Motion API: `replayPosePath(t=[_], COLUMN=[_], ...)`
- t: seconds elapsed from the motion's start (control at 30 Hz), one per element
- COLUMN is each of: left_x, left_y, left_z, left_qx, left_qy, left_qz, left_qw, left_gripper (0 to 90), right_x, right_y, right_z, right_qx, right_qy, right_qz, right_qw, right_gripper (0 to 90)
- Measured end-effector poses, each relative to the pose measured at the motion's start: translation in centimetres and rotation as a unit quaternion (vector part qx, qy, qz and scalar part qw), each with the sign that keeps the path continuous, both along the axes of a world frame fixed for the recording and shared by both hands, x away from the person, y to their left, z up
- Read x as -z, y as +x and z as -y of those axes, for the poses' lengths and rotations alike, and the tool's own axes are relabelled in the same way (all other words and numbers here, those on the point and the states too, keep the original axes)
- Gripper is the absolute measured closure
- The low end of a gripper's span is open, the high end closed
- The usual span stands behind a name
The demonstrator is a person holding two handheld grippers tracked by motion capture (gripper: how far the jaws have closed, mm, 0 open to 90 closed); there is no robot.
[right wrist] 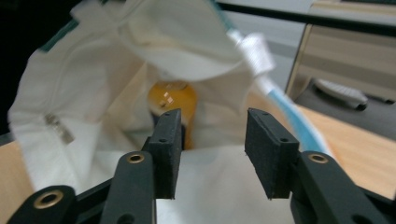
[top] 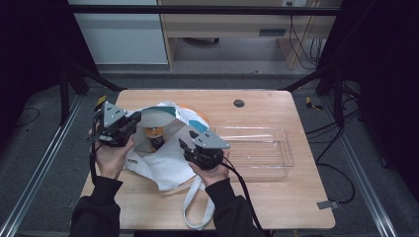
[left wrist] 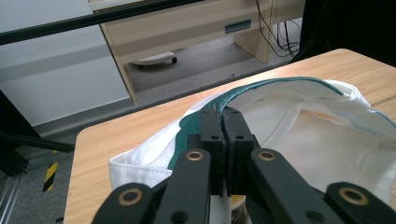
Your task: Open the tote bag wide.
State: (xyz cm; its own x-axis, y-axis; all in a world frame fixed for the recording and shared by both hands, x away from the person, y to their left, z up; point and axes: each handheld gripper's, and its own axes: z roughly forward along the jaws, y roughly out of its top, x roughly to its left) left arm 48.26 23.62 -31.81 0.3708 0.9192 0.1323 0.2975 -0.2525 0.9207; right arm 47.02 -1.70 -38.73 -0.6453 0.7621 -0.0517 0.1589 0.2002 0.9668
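One wooden table (top: 276, 197), grey floor (top: 44, 148), pale cabinets (top: 222, 24) behind

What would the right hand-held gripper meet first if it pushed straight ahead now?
Probably the orange bottle inside the white bag: the right hand-held gripper points into the bag's open mouth, jaws apart with nothing between them. Depth is unclear.

The left hand-held gripper (left wrist: 223, 122) is pinching the green-trimmed rim of a white cloth bag (left wrist: 303, 126), its two black jaws pressing together on the hem with no gap between them. The bag's mouth is gaping open to the right of the jaws, showing its pale lining. Below the jaws, the top of a yellowish container (left wrist: 238, 205) is peeking out, mostly hidden. The bag is lying on the wooden table (left wrist: 121, 135), whose far edge is running beyond the jaw tips.
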Motion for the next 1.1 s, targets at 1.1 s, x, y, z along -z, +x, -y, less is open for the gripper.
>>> replayPosePath(t=[1.1], left_x=[1.5], left_y=[0.2], left_z=[0.5], left_qx=[0.036], left_qy=[0.032], left_qz=[0.006], left_qw=[0.9988], left_gripper=[53.6], right_x=[-1.5], right_y=[3.1], right_z=[-0.2], right_qx=[0.029], right_qy=[-0.019], right_qz=[0.003], right_qw=[0.9994], right_gripper=[89.3])
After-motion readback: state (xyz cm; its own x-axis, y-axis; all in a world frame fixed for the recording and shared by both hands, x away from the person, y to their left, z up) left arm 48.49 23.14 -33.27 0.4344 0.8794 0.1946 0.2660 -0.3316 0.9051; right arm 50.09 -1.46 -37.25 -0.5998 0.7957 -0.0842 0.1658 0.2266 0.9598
